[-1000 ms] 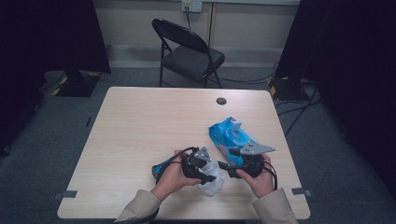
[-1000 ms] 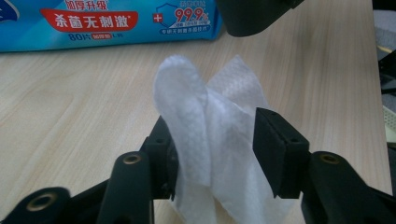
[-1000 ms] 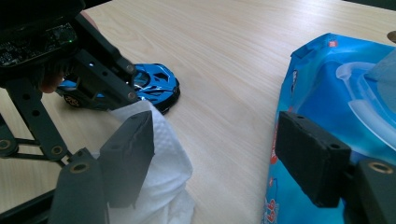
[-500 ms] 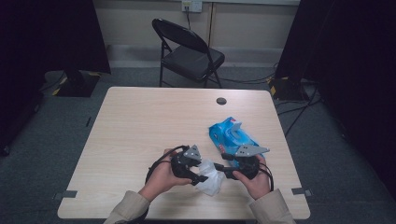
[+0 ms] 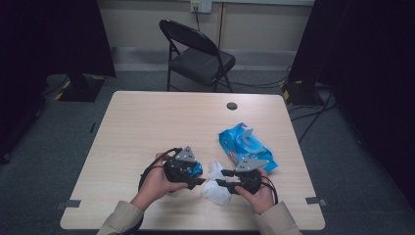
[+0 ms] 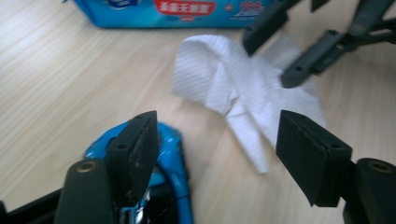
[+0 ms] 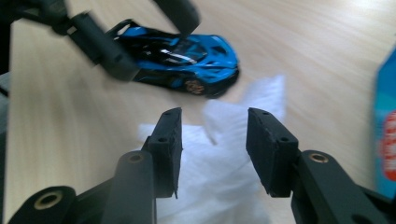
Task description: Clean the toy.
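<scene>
Wipe sits right between the two claws, toy car off to the left

High view: the crumpled white wet wipe (image 5: 215,185) lies on the pale wooden desk (image 5: 147,127), with the right claw (image 5: 221,178) nearer it, jaws apart and closing in over it; the left claw (image 5: 199,180) stands just beside it.
Left gripper view: the left claw (image 6: 215,154) has been opening, nothing pinched, and the wipe (image 6: 243,98) lies ahead, its long fold running away from the jaws, with the shiny blue toy sports car (image 6: 163,182) by one pad.
Right gripper view: the right claw (image 7: 214,144) straddles the wipe (image 7: 219,186), not clamped yet; the car (image 7: 182,58) is beyond.
</scene>
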The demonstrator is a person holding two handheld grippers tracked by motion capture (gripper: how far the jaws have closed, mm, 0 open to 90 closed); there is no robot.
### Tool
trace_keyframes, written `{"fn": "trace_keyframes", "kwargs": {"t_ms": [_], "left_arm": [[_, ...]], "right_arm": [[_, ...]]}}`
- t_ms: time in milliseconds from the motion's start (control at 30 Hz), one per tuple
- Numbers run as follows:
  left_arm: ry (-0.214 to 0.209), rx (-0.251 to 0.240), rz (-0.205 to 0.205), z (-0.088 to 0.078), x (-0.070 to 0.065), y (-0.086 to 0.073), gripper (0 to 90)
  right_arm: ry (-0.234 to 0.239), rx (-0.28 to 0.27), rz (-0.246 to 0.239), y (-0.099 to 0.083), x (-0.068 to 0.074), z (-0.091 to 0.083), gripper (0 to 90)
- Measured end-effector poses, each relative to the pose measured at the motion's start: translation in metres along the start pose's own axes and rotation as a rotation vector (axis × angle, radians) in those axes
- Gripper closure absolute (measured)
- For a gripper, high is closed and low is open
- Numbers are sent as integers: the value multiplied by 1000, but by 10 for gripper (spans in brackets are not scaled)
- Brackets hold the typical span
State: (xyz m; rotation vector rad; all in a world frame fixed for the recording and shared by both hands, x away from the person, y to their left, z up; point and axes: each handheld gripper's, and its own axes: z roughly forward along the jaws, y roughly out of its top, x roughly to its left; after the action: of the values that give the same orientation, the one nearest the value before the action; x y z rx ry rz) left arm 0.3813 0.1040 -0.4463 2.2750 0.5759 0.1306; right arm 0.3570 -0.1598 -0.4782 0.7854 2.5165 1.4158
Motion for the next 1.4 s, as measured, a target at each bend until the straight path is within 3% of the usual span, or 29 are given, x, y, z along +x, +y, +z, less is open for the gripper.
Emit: {"fn": "trace_keyframes", "kwargs": {"t_ms": [133, 167, 300, 500, 900, 1400], "left_arm": [[15, -4, -10, -5, 5, -4, 279], [31, -1, -12, -7, 7, -6, 276], [43, 1, -28, -10, 12, -11, 256], [87, 15, -69, -9, 21, -20, 205], [98, 78, -105, 15, 30, -19, 176], [109, 89, -124, 36, 31, -17, 163]], "right_arm": [[9, 30, -21, -4, 2, 5, 554], [-1, 59, -30, -7, 3, 8, 519], [-13, 88, -25, -13, 2, 12, 429], [-41, 121, -34, -17, 2, 15, 424], [-39, 115, -19, -20, 1, 16, 428], [-39, 98, -6, -22, 0, 16, 432]]}}
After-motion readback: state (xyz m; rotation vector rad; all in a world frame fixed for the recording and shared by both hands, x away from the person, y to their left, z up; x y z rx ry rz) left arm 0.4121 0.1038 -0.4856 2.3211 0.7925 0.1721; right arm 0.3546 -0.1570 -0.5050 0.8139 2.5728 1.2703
